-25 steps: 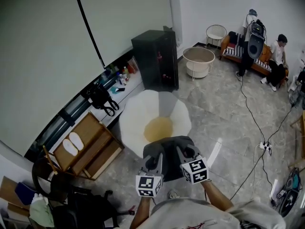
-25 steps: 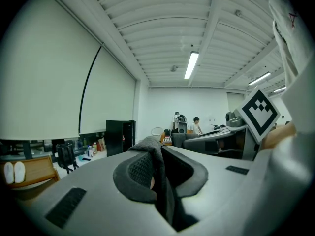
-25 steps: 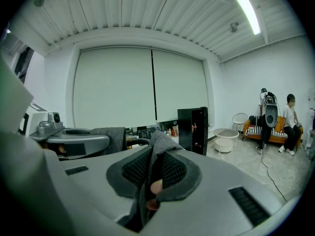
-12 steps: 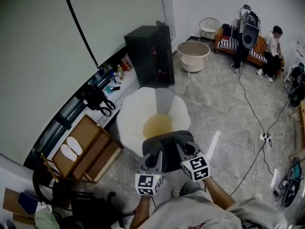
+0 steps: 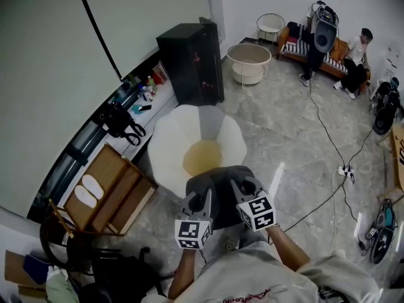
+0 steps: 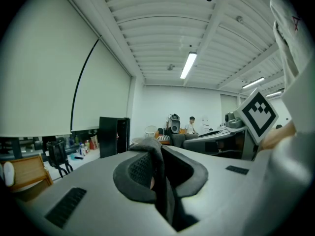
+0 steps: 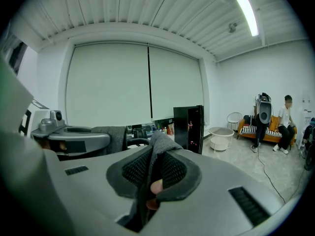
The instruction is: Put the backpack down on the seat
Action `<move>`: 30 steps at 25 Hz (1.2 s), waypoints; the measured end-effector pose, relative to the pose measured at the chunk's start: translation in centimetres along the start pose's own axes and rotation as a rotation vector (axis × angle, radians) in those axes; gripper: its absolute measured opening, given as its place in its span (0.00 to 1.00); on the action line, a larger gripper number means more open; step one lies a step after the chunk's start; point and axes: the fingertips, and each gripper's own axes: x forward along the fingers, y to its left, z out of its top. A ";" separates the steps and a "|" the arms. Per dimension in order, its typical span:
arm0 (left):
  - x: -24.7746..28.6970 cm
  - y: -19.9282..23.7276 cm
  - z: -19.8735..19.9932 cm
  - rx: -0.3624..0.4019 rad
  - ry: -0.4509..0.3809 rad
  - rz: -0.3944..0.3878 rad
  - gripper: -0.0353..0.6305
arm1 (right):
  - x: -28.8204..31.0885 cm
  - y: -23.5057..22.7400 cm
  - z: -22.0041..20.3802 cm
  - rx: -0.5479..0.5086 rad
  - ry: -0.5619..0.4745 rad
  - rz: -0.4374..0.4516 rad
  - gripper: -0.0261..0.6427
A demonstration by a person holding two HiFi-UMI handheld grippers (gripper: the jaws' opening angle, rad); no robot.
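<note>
An open wooden crate (image 5: pixel 123 188) at left holds two white slippers (image 5: pixel 88 191). At centre, the left gripper (image 5: pixel 201 202) and right gripper (image 5: pixel 243 191), jaws nearly closed, each pinch the grey backpack (image 5: pixel 221 185) at the white seat's (image 5: pixel 170 141) near edge. A round white tub (image 5: pixel 248 62) stands beyond.

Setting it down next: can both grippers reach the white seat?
Likely yes: left gripper and right gripper, both shut on the backpack, hang at the near edge of the seat, nothing between.

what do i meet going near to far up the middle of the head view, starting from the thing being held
backpack → white seat → black cabinet
</note>
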 end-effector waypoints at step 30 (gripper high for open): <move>11.2 5.5 -1.9 -0.086 0.036 0.046 0.14 | 10.9 -7.3 -0.7 0.002 0.044 0.057 0.12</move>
